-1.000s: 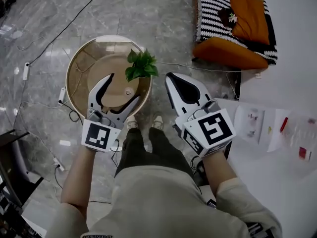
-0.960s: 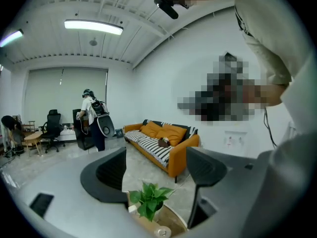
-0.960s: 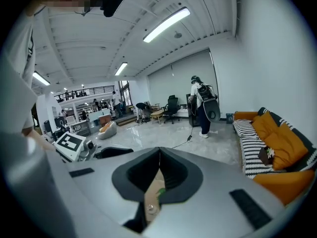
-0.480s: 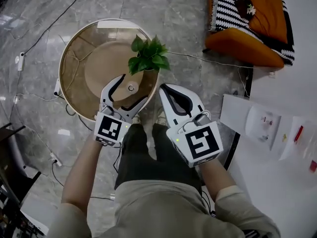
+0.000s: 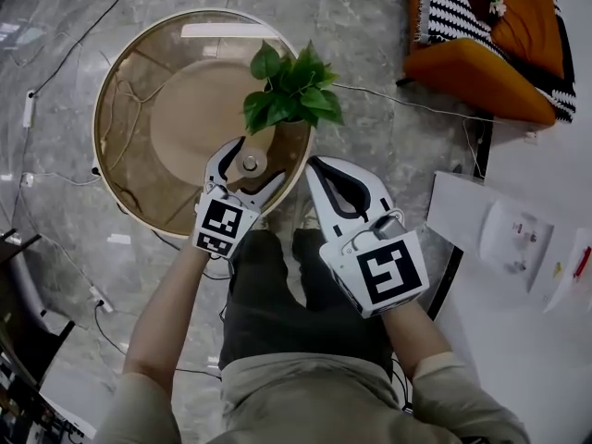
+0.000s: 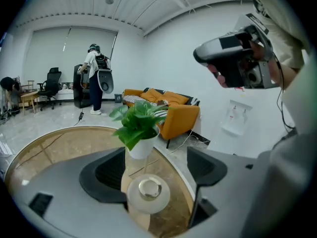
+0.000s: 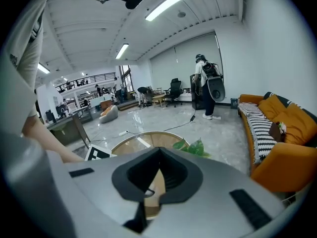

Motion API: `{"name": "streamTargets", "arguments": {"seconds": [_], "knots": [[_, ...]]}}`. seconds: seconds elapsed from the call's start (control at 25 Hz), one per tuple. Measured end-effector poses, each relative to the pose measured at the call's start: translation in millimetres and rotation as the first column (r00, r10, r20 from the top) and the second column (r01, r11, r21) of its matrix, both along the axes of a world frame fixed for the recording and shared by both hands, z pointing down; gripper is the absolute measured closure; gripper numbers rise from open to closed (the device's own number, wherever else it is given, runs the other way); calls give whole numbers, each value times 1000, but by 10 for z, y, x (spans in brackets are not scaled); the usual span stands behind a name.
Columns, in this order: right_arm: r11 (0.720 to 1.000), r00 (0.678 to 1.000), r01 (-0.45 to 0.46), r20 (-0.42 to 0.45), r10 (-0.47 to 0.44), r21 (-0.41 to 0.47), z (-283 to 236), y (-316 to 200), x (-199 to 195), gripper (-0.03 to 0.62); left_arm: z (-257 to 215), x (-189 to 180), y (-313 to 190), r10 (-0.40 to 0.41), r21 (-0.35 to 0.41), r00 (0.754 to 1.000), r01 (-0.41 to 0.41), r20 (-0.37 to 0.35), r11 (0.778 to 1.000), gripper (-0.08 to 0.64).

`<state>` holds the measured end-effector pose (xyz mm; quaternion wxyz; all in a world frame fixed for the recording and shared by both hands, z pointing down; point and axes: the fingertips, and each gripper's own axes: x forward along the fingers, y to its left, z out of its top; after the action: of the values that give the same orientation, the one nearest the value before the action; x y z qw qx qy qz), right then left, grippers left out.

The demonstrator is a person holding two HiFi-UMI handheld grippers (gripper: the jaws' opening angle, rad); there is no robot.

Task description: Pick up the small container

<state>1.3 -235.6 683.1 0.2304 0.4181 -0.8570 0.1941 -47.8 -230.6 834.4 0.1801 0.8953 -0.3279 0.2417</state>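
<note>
The small container (image 5: pixel 250 163), a low white round pot with a shiny metal lid, stands on the round glass table (image 5: pixel 139 109) near its front-right rim. My left gripper (image 5: pixel 256 162) is open, with a jaw on either side of the container and a gap to each. In the left gripper view the container (image 6: pixel 148 193) sits low between the dark pads of my left gripper (image 6: pixel 156 175). Just behind it is a green plant (image 5: pixel 289 89) in a white pot (image 6: pixel 141 148). My right gripper (image 5: pixel 316 163) hangs shut and empty off the table's right edge; its closed jaws show in the right gripper view (image 7: pixel 159 151).
An orange sofa (image 5: pixel 490 54) with a striped blanket stands at the far right. A white table (image 5: pixel 518 248) with papers is at the right. Cables (image 5: pixel 55 109) run over the marble floor. A person (image 6: pixel 95 78) with a backpack stands far off.
My left gripper has moved forward over the table's rim, so the container now lies between its open jaws. The right gripper stayed shut beside it.
</note>
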Motion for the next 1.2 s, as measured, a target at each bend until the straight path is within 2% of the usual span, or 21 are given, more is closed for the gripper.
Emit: {"name": "streamTargets", "arguments": {"seconds": [0.16,0.32,0.4,0.64,0.84,0.96,1.2], "knots": [[999,1000,-27,-16,27,-16,269,5,41,597,421,-16,66,-3,-5,1000,3,30,1000,195],[999,1000,-17,-9,17,-31,522,84,38,595,526,-8,56,-5,90,999,1,44,996,195],[999,1000,-16,-11,16,-38,628,106,34,595,586,-14,20,-23,108,999,18,42,994,195],[998,1000,-14,-3,14,-63,838,131,6,595,923,-49,-38,-74,30,997,73,19,997,193],[995,1000,-2,8,3,-96,941,119,-89,595,1057,-22,-42,-42,37,995,39,88,999,196],[995,1000,-7,13,9,-104,914,92,-88,595,1085,-31,-1,6,17,991,-9,136,1000,209],[997,1000,9,-14,-10,-80,582,-6,-51,595,802,-120,77,40,-23,988,-37,150,999,213]]}}
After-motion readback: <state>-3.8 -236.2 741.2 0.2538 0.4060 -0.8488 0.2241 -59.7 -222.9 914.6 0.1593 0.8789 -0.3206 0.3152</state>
